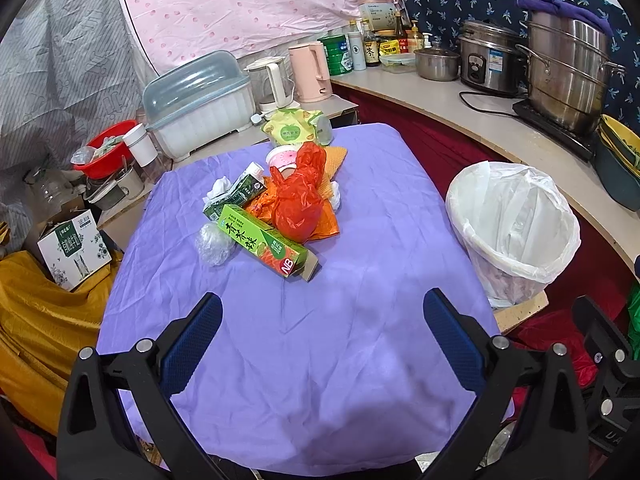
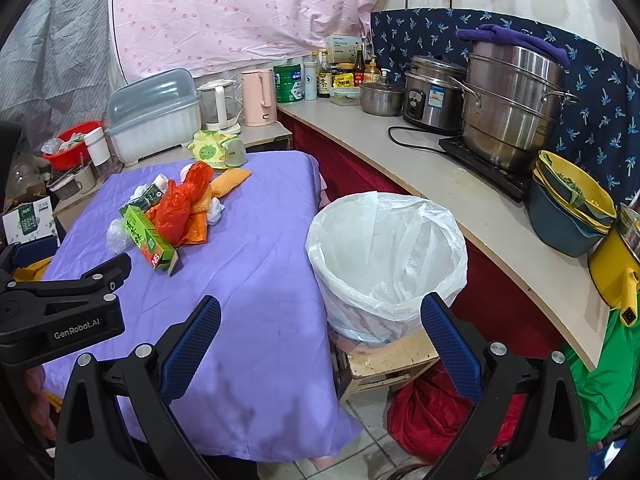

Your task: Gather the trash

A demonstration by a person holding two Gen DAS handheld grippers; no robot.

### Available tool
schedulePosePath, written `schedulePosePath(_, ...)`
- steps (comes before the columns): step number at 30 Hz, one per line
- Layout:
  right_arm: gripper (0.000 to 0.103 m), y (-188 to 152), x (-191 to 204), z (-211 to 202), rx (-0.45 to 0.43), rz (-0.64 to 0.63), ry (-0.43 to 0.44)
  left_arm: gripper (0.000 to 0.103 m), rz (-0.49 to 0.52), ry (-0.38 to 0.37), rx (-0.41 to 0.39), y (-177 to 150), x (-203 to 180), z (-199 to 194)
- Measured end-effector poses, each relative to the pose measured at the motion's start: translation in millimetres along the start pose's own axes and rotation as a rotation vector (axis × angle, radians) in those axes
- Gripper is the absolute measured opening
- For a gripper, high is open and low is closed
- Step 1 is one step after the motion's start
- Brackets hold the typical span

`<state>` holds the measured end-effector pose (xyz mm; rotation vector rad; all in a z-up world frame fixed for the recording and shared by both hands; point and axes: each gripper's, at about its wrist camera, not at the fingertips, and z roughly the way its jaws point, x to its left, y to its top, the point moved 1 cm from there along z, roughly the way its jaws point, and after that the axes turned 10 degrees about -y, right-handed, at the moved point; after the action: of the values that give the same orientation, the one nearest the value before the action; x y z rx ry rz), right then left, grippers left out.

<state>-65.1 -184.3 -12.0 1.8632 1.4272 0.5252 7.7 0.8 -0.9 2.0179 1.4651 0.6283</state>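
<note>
A pile of trash lies mid-table on the purple cloth (image 1: 304,352): a green toothpaste box (image 1: 266,242), a red plastic bag (image 1: 298,196), a green carton (image 1: 236,196), a clear plastic ball (image 1: 213,245), white tissue (image 1: 219,187), a pink cup (image 1: 282,158) and orange wrappers (image 1: 326,224). The white-lined trash bin (image 1: 512,224) stands right of the table on a wooden stool (image 2: 392,360). My left gripper (image 1: 322,316) hovers open over the near cloth, short of the pile. My right gripper (image 2: 320,320) is open by the bin (image 2: 386,256), holding nothing.
A counter (image 2: 440,176) along the right holds steel pots (image 2: 512,108), a rice cooker (image 2: 430,92), stacked bowls (image 2: 572,208), bottles and a pink kettle (image 2: 258,96). A dish-drainer box (image 1: 198,104) and red basin (image 1: 105,148) sit behind the table. Red and green bags (image 2: 432,412) lie on the floor.
</note>
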Motion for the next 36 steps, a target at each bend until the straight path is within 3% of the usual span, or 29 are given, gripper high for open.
schedulePosePath(36, 0.096, -2.4, 8.7, -5.2, -0.01, -0.016, 0.02, 0.096, -0.02, 0.019, 0.0, -4.0, 5.9, -6.3)
